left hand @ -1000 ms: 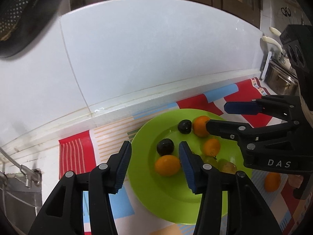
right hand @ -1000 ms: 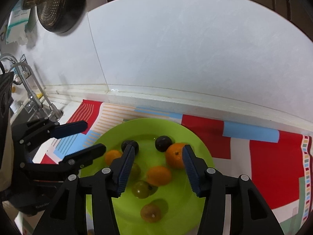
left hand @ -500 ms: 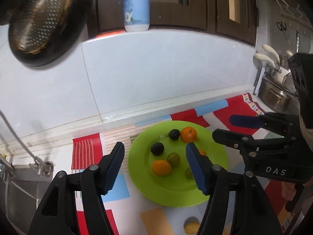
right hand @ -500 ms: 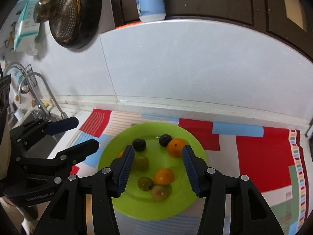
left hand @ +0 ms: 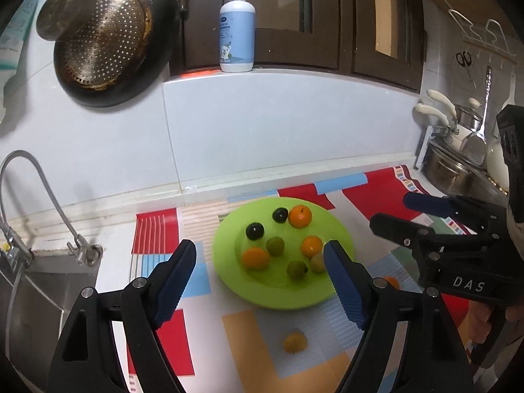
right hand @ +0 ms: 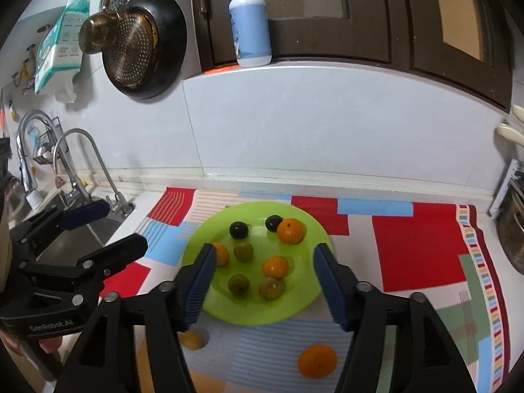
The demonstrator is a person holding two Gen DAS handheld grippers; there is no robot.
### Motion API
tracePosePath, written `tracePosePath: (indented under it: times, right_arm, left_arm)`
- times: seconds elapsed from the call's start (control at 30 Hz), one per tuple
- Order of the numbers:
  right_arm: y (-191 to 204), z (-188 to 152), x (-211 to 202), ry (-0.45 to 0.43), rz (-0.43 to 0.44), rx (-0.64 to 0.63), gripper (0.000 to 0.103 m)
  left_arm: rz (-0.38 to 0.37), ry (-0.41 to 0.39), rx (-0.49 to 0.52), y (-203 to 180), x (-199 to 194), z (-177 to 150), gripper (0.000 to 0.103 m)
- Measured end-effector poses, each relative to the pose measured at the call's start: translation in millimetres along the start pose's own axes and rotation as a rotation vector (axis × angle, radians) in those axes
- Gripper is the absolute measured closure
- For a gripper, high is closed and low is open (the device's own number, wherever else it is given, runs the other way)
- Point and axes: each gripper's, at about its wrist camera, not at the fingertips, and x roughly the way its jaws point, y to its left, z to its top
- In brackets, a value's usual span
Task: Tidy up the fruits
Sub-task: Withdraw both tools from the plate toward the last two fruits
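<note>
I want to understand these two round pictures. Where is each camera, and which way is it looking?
Left wrist view: sits on the left gripper, looking down over its open fingers at the green plate; the right gripper shows at the right edge.
Right wrist view: sits on the right gripper, looking down at the plate; the left gripper shows at the left edge.
Both share the plate, the pump bottle and the hanging pan.
</note>
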Motion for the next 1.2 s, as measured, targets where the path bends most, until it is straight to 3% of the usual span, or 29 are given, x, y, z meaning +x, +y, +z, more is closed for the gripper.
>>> tracePosePath:
  times: [0.5,1.2]
  right_arm:
    - [-3.4,-40.6,-31.8,0.021,-0.065,0.018,0.036]
    - [-30.3,-110.0,9.5,0.256,-0.126,0.108,0.037]
  left_arm:
    - [0.019,0.065,0.008,-19.9,-14.7,-41.5,0.02]
    - [0.021,0.282,0.038,-32.9,40.1,-99.7,0.02]
